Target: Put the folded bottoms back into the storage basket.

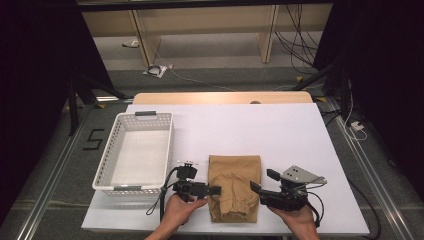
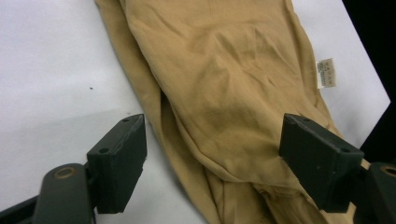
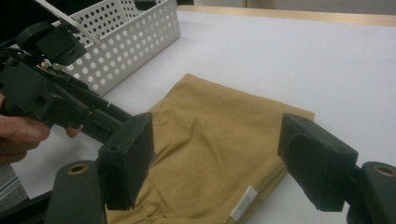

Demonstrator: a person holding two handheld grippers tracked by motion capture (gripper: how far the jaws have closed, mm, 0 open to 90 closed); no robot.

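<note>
Left gripper (image 1: 214, 190) spread, flanking the tan folded pants' (image 1: 235, 187) left edge | right gripper (image 1: 256, 187) spread too, at their right edge, so I judge I'm set for a two-sided lift | pants near table (image 1: 280, 130) front; underside folds hidden, label (image 3: 243, 202) unreadable | white perforated basket (image 1: 115, 150) beyond-left, likely destination.

White perforated basket (image 1: 135, 152) on table's (image 1: 280, 130) left side.
</note>
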